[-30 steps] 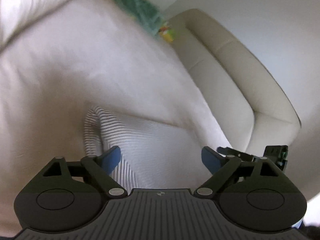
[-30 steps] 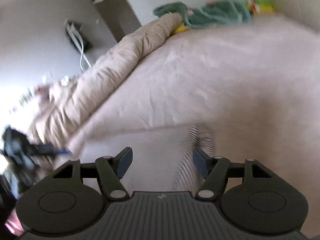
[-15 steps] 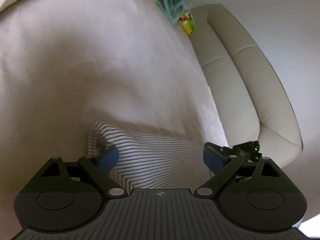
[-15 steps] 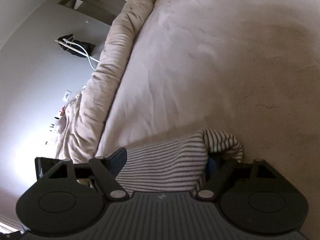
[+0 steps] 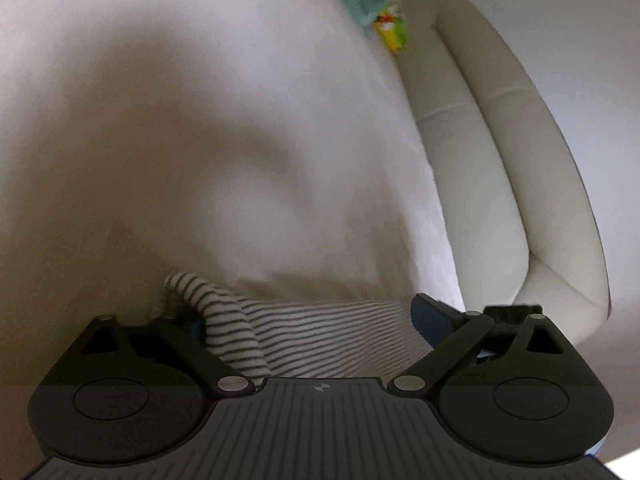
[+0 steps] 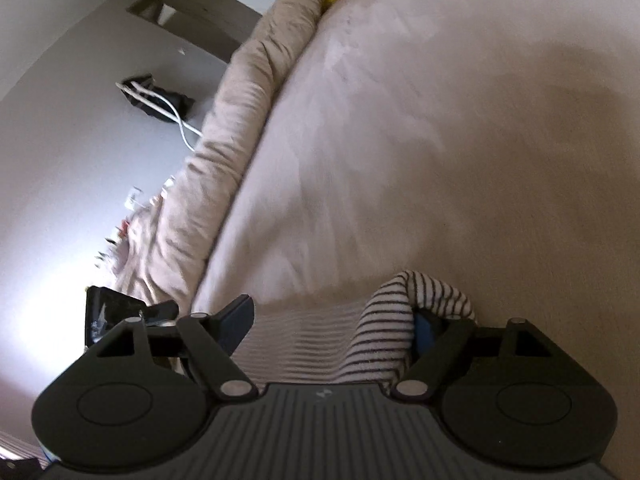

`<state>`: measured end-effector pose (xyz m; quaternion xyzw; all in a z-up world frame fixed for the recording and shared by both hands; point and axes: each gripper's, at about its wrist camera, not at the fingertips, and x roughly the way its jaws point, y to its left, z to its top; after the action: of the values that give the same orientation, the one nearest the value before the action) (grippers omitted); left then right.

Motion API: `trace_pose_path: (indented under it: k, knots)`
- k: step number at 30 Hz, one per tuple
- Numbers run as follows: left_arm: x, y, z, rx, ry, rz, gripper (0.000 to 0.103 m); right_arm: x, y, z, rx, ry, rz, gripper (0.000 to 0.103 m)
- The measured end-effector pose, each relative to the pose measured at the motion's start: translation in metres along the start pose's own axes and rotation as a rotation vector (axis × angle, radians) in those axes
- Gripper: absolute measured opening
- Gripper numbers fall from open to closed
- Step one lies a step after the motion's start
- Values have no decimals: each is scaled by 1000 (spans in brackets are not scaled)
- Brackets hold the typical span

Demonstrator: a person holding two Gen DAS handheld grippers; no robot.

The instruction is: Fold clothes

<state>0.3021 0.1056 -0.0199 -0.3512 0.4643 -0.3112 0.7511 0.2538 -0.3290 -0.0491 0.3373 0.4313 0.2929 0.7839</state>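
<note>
Here the left gripper (image 5: 308, 320) and right gripper (image 6: 334, 320) straddle opposite corners of the striped garment (image 5: 320, 340), jaws spread and unclenched, presumably to pinch both ends for an even fold.

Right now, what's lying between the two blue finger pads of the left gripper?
In the left wrist view, the striped garment spans the gap of the left gripper; its bunched edge drapes over one pad.

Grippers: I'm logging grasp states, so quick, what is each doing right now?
Left gripper: open, black-and-white striped fabric garment between its fingers.
Right gripper: open, same garment draped over one finger.
</note>
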Motion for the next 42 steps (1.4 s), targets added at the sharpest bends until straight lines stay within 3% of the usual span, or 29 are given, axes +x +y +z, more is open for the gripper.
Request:
trace_pose_path:
  k: [5, 7, 11, 12, 14, 17, 18, 24, 26, 30, 33, 35, 38, 39, 42]
  knots:
    - [-18, -36, 22, 155, -162, -50, 98, -5, 36, 34, -122, -157, 76, 81]
    - [-19, -44, 30, 222, -219, -26, 98, -3, 47, 43, -188, -209, 35, 81]
    - [-10, -24, 33, 239, -192, 174, 98, 12, 39, 48, -221, -178, -232, 81]
    - [-12, -18, 29, 227, -184, 189, 98, 11, 34, 43, -222, -170, -277, 81]
    - [-23, -5, 15, 181, -170, 161, 98, -1, 30, 24, -264, -179, -312, 81]
    - [-40, 14, -7, 112, -151, 118, 94, -16, 30, -1, -332, -185, -349, 65]
    - [-43, 15, -13, 110, -147, 113, 85, -16, 34, -6, -356, -188, -358, 63]
    - [-23, 1, -37, 237, -130, 206, 75, 6, 44, -17, -403, -161, -426, 63]
    - [-23, -12, -41, 265, -156, 192, 72, 13, 51, -21, -413, -164, -418, 56]
    - [-45, -35, -47, 308, -239, 73, 74, -2, 76, -33, -469, -207, -324, 56]
    - [-37, -31, -48, 299, -212, 106, 86, 0, 57, -31, -358, -165, -380, 57]
    - [-23, -17, -50, 243, -167, 154, 87, 4, 39, -34, -271, -146, -392, 58]
    - [-14, -1, -50, 164, -138, 135, 81, 0, 33, -43, -237, -188, -330, 52]
    - [-15, -3, -50, 167, -149, 106, 79, -4, 39, -45, -252, -203, -308, 47]
    - [-29, -9, -46, 180, -206, 17, 74, -12, 50, -45, -246, -210, -256, 47]
